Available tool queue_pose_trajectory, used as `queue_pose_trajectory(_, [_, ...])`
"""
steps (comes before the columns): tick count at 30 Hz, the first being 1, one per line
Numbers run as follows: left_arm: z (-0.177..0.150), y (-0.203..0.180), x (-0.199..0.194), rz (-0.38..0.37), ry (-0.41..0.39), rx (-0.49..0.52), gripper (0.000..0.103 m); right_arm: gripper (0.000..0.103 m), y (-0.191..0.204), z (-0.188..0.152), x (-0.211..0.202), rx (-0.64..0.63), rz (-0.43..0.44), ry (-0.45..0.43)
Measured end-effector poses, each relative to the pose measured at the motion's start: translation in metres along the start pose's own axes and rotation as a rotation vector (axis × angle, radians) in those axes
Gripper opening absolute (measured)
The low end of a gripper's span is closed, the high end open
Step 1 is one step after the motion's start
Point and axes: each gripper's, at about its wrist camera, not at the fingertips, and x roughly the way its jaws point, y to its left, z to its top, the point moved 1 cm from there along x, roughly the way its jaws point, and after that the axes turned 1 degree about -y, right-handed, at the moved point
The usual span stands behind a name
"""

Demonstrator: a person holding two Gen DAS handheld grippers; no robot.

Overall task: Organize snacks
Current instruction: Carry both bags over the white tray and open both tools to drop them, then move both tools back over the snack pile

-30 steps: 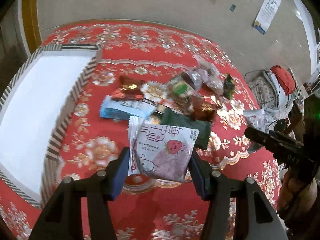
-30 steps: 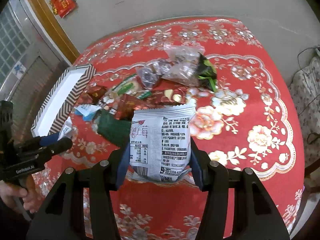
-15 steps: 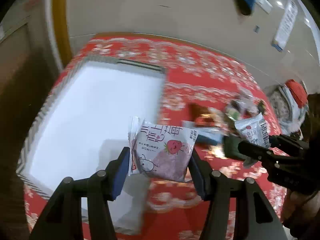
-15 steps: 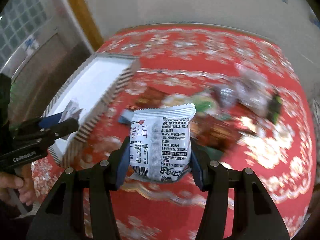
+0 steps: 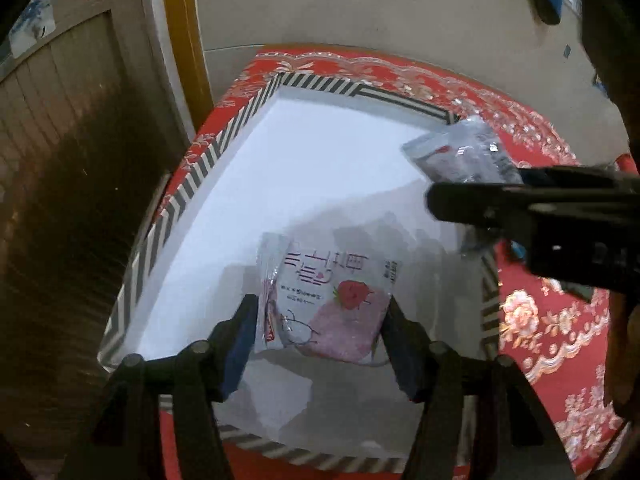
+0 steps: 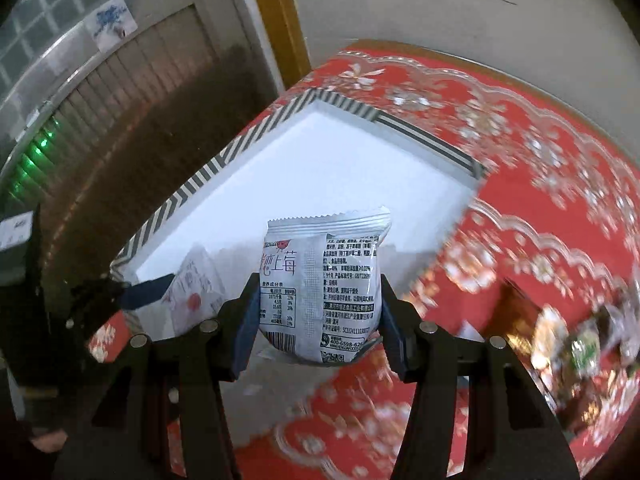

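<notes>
Right now much of what you see is smeared: in the right wrist view the snack pile [image 6: 576,344] beyond the tray's right side is a blur of wrappers you cannot tell apart, and the red floral tablecloth [image 6: 540,200] streaks with it. In the left wrist view your right gripper [image 5: 472,200] cuts in from the right as a dark bar, its own packet [image 5: 460,152] only partly showing and too blurred to read. Your left gripper [image 5: 320,320] is clamped on the strawberry packet [image 5: 324,304], front face up, held above the white floor of the striped-rim tray [image 5: 192,184], seemingly not touching it. Your right gripper [image 6: 316,312] grips the second packet [image 6: 320,292] with its printed back toward the camera, upright between the blue pads, hanging over the tray's [image 6: 420,132] near right corner. From there your left gripper [image 6: 148,292] shows at the tray's left edge, reaching inward with its packet [image 6: 196,296], its body cut off by the frame.
</notes>
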Motion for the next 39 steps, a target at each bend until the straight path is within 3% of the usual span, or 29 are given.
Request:
queue_pose_trajectory(2, [-0.002,-0.001,0.003,0.017,0.002,0.018,0.093,0.054,0.004,0.002,0.011,0.006,0.013,0.044])
queue_pose_trajectory(3, [-0.004,-0.001,0.003,0.024,-0.011,0.027,0.095,0.055,0.002,0.001,0.012,0.023,0.015,0.046])
queue_pose_trajectory(6, [-0.009,0.004,0.002,0.036,-0.041,0.032,0.096,0.064,-0.004,-0.008,0.004,0.074,0.021,0.014])
queue_pose_trajectory(11, [-0.013,0.025,-0.001,0.026,-0.071,-0.006,0.096,0.064,-0.01,-0.023,-0.013,0.098,0.03,-0.023])
queue_pose_trajectory(14, [-0.014,0.032,0.0,0.028,-0.08,-0.018,0.096,0.064,-0.01,-0.028,-0.019,0.064,-0.054,-0.046])
queue_pose_trajectory(16, [-0.015,0.033,0.003,0.025,-0.073,-0.016,0.096,0.064,-0.01,-0.032,-0.01,0.027,-0.149,-0.008])
queue_pose_trajectory(18, [-0.016,0.032,0.005,0.016,-0.067,-0.016,0.096,0.064,-0.009,-0.035,0.0,0.02,-0.149,0.047])
queue_pose_trajectory(21, [-0.019,0.028,0.005,0.0,-0.056,-0.014,0.096,0.064,-0.005,-0.045,0.015,-0.021,-0.245,0.139])
queue_pose_trajectory(26, [-0.028,0.025,0.004,-0.046,-0.047,-0.007,0.102,0.07,-0.011,-0.06,0.005,-0.039,-0.348,0.174])
queue_pose_trajectory(30, [-0.037,0.021,-0.001,-0.076,-0.023,0.013,0.102,0.07,-0.016,-0.078,-0.011,-0.043,-0.36,0.181])
queue_pose_trajectory(32, [-0.039,0.018,-0.007,-0.075,-0.022,0.02,0.102,0.07,-0.02,-0.084,-0.021,-0.025,-0.351,0.145])
queue_pose_trajectory(35, [-0.032,0.012,-0.028,-0.082,-0.104,0.044,0.102,0.07,-0.031,-0.081,-0.066,0.052,-0.269,-0.058])
queue_pose_trajectory(37, [-0.023,0.003,-0.049,-0.099,-0.198,0.069,0.102,0.07,-0.041,-0.082,-0.101,0.087,-0.292,-0.16])
queue_pose_trajectory(39, [-0.01,-0.012,-0.077,-0.101,-0.323,0.119,0.102,0.07,-0.052,-0.085,-0.127,0.098,-0.358,-0.194])
